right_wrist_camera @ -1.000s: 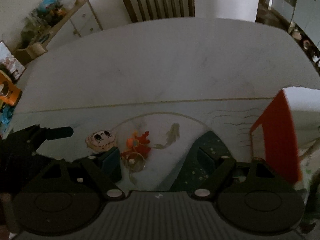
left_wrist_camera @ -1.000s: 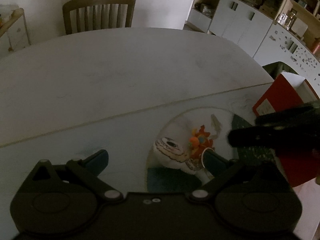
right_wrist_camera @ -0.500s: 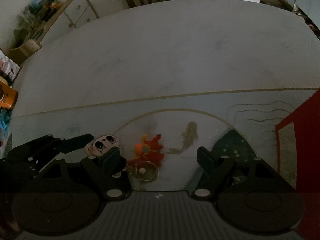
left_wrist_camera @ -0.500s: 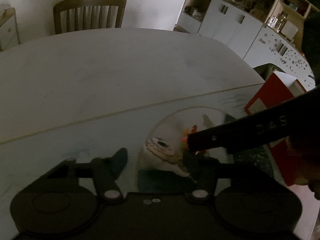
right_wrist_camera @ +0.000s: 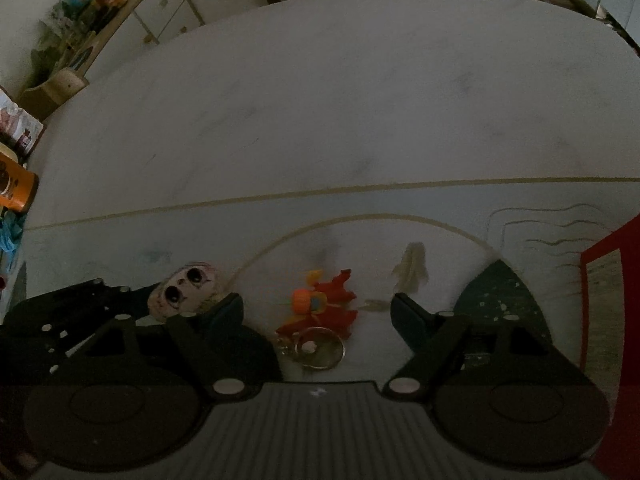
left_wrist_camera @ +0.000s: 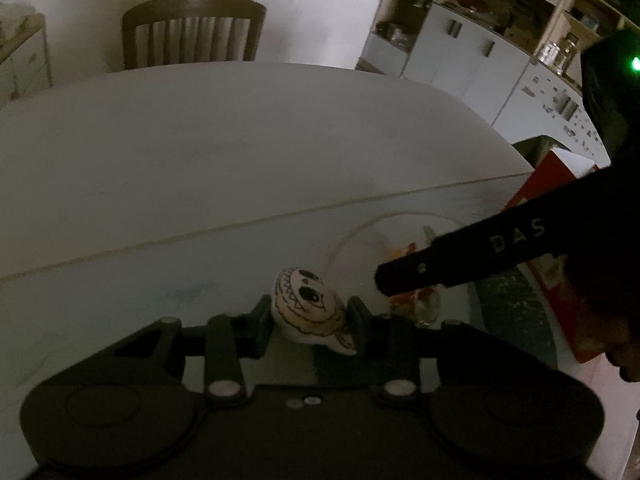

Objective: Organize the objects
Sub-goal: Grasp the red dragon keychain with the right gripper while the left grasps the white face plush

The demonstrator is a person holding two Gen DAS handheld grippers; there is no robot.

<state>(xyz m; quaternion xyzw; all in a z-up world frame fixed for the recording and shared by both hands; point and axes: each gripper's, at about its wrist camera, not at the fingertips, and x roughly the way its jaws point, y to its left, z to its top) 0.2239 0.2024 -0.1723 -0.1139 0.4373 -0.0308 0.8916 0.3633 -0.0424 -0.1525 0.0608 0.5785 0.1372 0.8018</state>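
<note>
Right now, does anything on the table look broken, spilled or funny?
Nothing looks broken or spilled. The white big-eyed face charm sits between the closing left gripper jaws, and the red-and-orange keyring toy lies flat under the open right gripper.

Red box [right_wrist_camera: 612,320] cut off rightward

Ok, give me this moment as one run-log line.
left gripper: jaws just closing, pads against white face plush | right gripper: open over red keychain toy | red box: right of mat
</note>
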